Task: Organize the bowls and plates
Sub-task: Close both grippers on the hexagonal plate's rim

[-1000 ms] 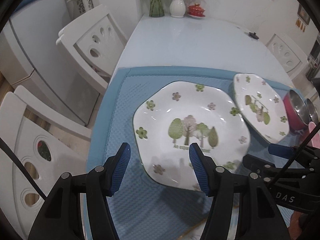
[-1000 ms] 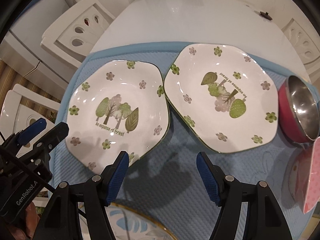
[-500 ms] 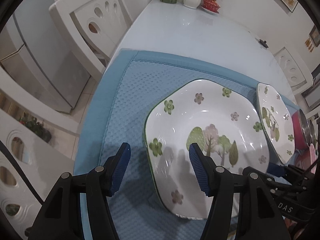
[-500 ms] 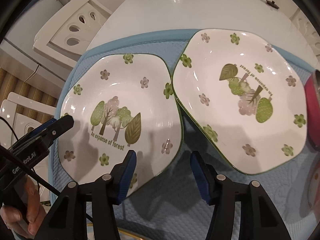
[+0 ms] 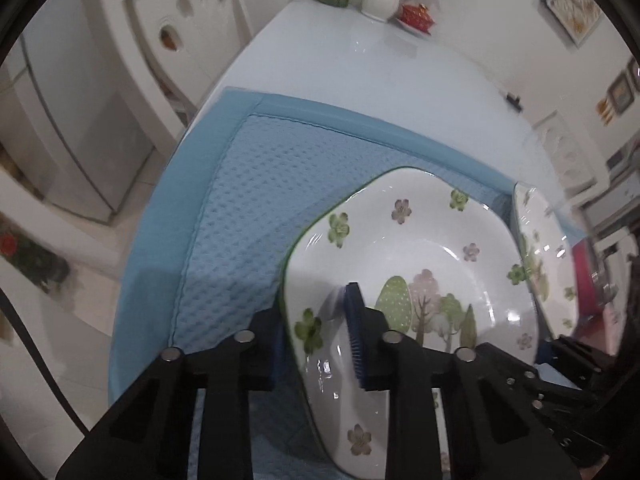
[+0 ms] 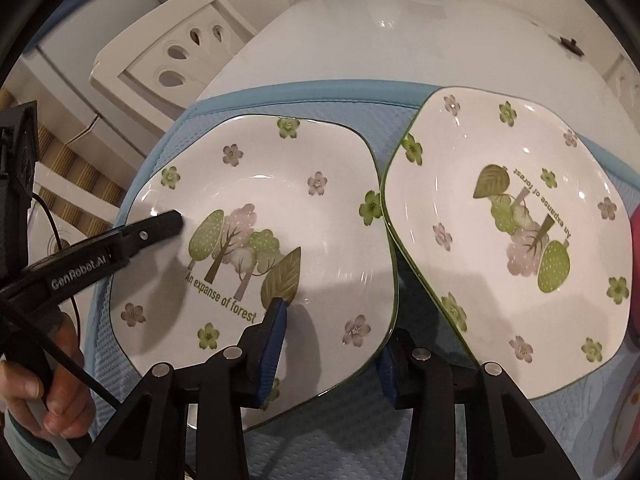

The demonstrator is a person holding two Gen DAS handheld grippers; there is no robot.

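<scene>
Two white plates with tree and flower prints lie side by side on a blue mat (image 6: 332, 100). The left plate (image 6: 256, 232) also shows in the left wrist view (image 5: 420, 264). My left gripper (image 5: 316, 344) straddles its left rim, one finger over and one under, shut on it; the upper finger (image 6: 152, 232) shows in the right wrist view. My right gripper (image 6: 332, 356) straddles the same plate's near right rim, jaws closing on it. The right plate (image 6: 520, 232) lies untouched beside it.
A red bowl with a steel inside (image 5: 588, 276) stands right of the plates. White chairs (image 6: 172, 56) flank the white table (image 6: 400, 40). Vases and a red dish (image 5: 416, 16) stand at the far end. A patterned plate edge (image 6: 628, 412) shows at near right.
Both grippers moved forward onto the left plate's rim and narrowed around it. The left one came in from the left edge, the right one from the near right edge.
</scene>
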